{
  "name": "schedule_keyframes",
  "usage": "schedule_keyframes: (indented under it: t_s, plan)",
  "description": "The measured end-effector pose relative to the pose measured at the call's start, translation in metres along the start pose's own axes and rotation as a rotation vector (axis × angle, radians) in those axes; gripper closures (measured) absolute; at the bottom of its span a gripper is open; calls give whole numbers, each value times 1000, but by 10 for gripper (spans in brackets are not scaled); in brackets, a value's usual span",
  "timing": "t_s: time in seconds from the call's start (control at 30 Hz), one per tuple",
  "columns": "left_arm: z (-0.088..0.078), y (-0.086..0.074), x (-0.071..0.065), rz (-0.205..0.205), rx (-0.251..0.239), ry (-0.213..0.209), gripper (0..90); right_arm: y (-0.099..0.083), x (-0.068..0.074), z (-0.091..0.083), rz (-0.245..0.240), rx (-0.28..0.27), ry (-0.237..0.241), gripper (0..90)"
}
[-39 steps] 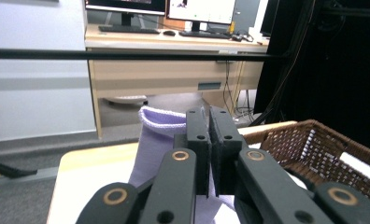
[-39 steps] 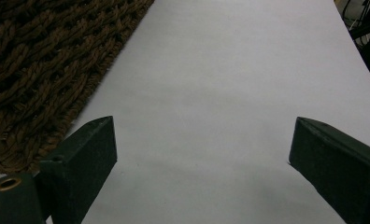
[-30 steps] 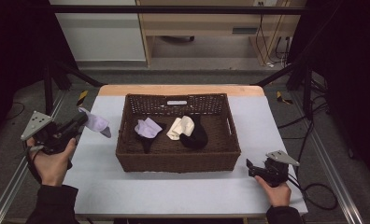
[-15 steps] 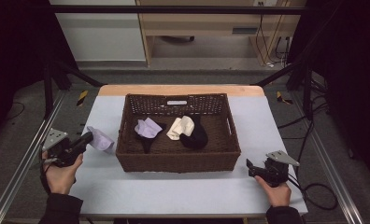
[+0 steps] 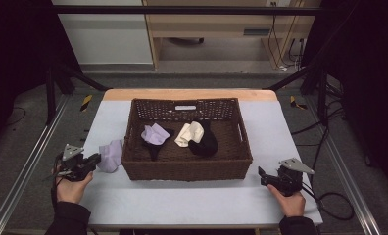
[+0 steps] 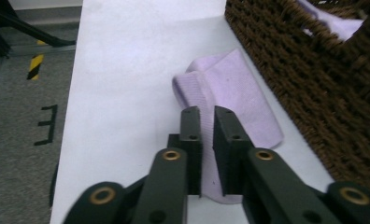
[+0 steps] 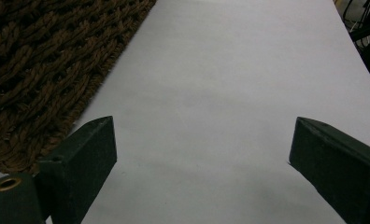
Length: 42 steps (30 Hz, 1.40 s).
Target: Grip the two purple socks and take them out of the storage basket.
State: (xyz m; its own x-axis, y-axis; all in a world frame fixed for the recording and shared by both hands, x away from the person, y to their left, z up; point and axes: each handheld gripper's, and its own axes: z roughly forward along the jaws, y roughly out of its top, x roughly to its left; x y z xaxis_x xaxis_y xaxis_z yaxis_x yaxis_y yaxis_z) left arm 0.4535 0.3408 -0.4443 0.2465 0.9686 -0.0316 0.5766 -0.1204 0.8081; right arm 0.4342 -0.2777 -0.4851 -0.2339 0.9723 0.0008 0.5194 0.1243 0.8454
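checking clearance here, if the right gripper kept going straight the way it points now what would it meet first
Probably nothing: the right gripper, jaws wide apart, faces bare table, with the wicker basket off to one side. Depth beyond is unclear.

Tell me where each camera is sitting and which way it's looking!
High view: above the person's side, facing forward and down on the table; both hands, left gripper and right gripper show.
Left gripper view: rides the left gripper, looking along its jaws at the purple sock.
Right gripper view: rides the right gripper, looking between wide jaws across bare table.
Shared: all three show the brown basket.
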Motion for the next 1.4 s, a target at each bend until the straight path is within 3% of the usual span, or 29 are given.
schedule_keyframes:
  t_s: [0.23, 0.37, 0.47, 0.67, 0.73, 0.8, 1.03, 1.4]
  plan:
    - [-2, 2, 0, -8, -17, 6, 647, 0, 0, 0, 3, 0, 3, 78]
    - [-15, 9, 0, -27, -81, 10, 596, 0, 0, 0, 2, -1, 2, 77]
    - [-19, 13, -1, -38, -101, -1, 571, 0, 0, 0, 2, 1, 0, 77]
    - [-40, 37, -11, -53, -197, -24, 542, 0, 0, 0, 2, 4, -2, 77]
    - [-43, 41, -13, -62, -209, -38, 551, 0, 0, 1, 1, 4, -3, 77]
    - [-49, 50, -19, -66, -243, -56, 563, 0, 0, 0, 2, -1, -8, 77]
    - [-47, 77, -42, -27, -276, -89, 563, 0, 0, 0, 1, 2, -9, 77]
    - [-37, 119, -91, 60, -293, -137, 572, 0, 0, 0, 1, 1, -8, 78]
